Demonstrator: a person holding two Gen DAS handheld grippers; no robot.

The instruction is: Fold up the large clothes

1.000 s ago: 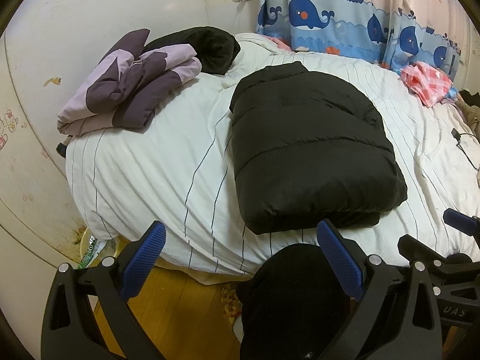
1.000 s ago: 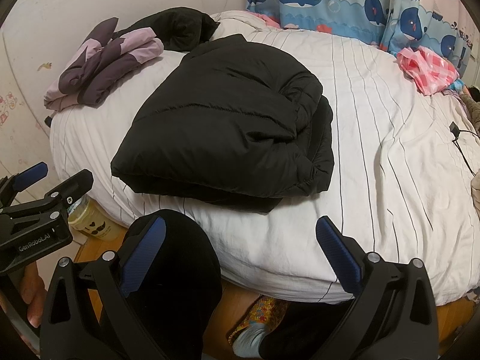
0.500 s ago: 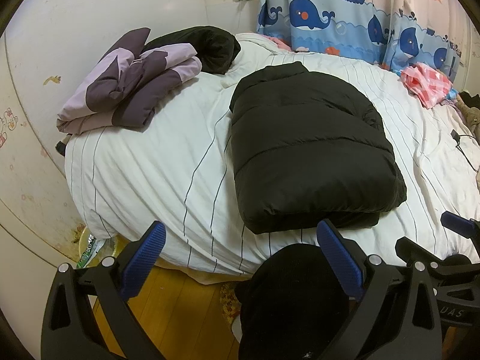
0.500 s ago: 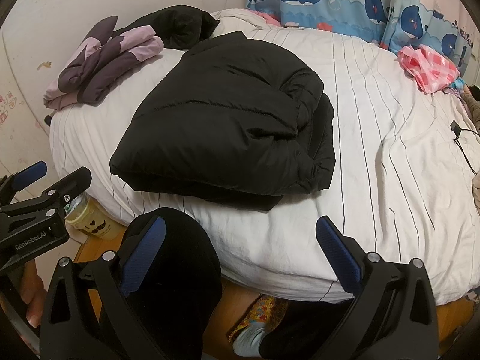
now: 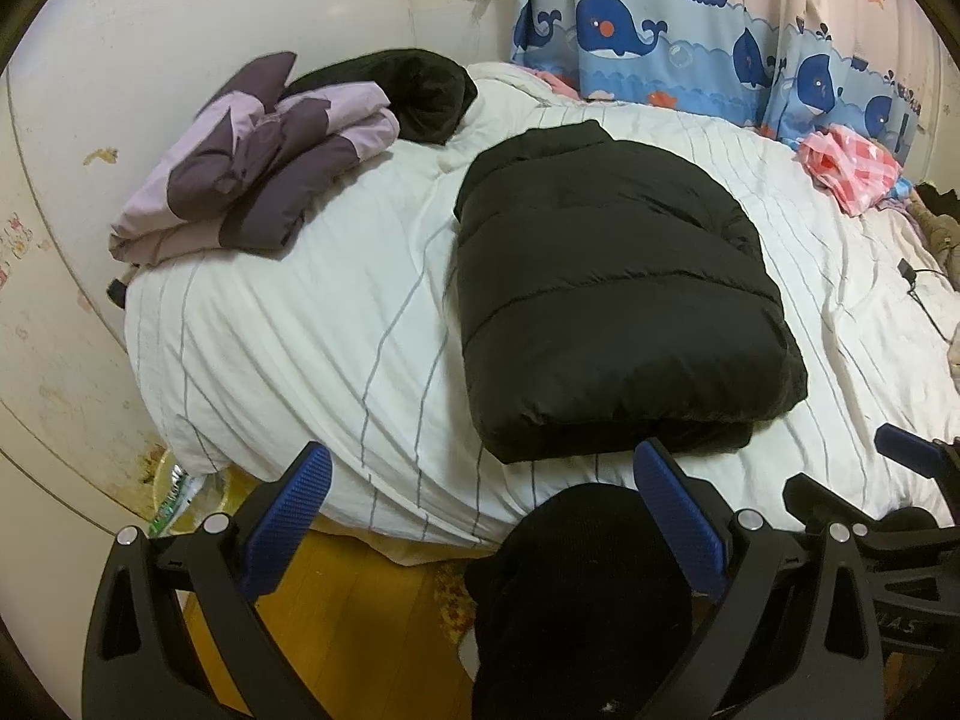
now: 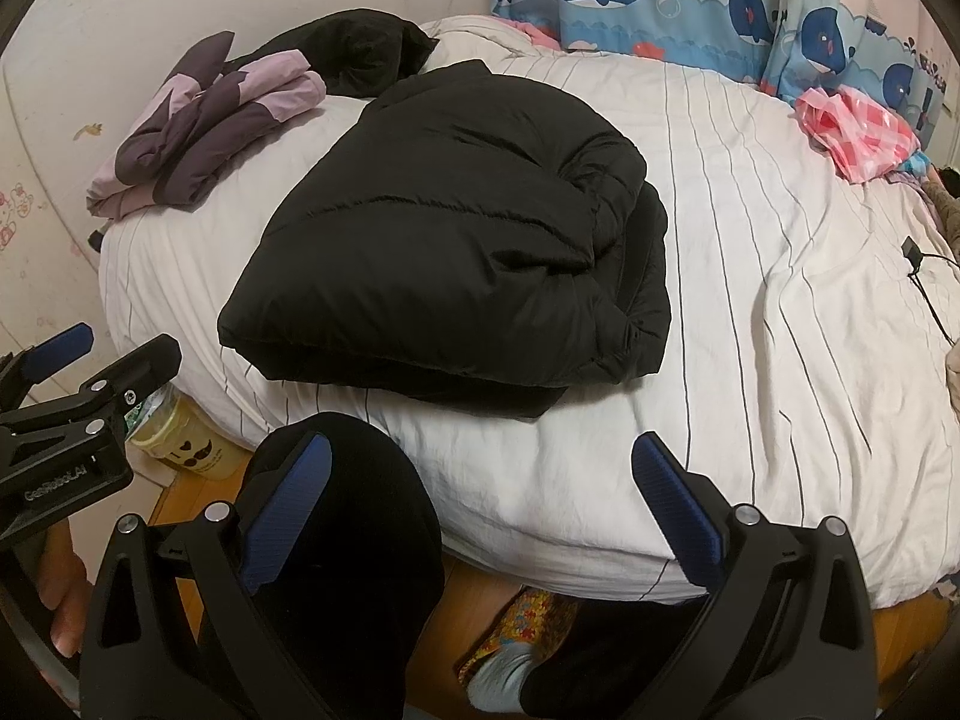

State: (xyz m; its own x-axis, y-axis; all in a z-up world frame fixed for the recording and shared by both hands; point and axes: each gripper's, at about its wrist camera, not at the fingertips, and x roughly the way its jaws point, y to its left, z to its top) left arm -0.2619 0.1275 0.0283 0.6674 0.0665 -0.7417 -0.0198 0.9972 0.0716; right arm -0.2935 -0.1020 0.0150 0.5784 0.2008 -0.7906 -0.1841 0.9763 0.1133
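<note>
A black puffer jacket point(image 5: 612, 294) lies folded into a thick rectangle on the white striped bed point(image 5: 312, 324); it also shows in the right wrist view point(image 6: 444, 240). My left gripper point(image 5: 480, 516) is open and empty, held back off the bed's near edge above the floor. My right gripper point(image 6: 480, 504) is open and empty, also back from the bed edge. Neither touches the jacket. The left gripper shows at the left edge of the right wrist view point(image 6: 78, 384).
A folded purple jacket point(image 5: 258, 162) and a black garment point(image 5: 420, 90) lie at the far left of the bed. A pink checked cloth point(image 5: 852, 162) lies far right. A cable point(image 6: 924, 276) lies on the right. The person's dark-clad knee point(image 5: 576, 588) and a jar point(image 6: 180, 432) are below.
Almost nothing has changed. Both grippers stay open and back from the bed; the views shift only slightly.
</note>
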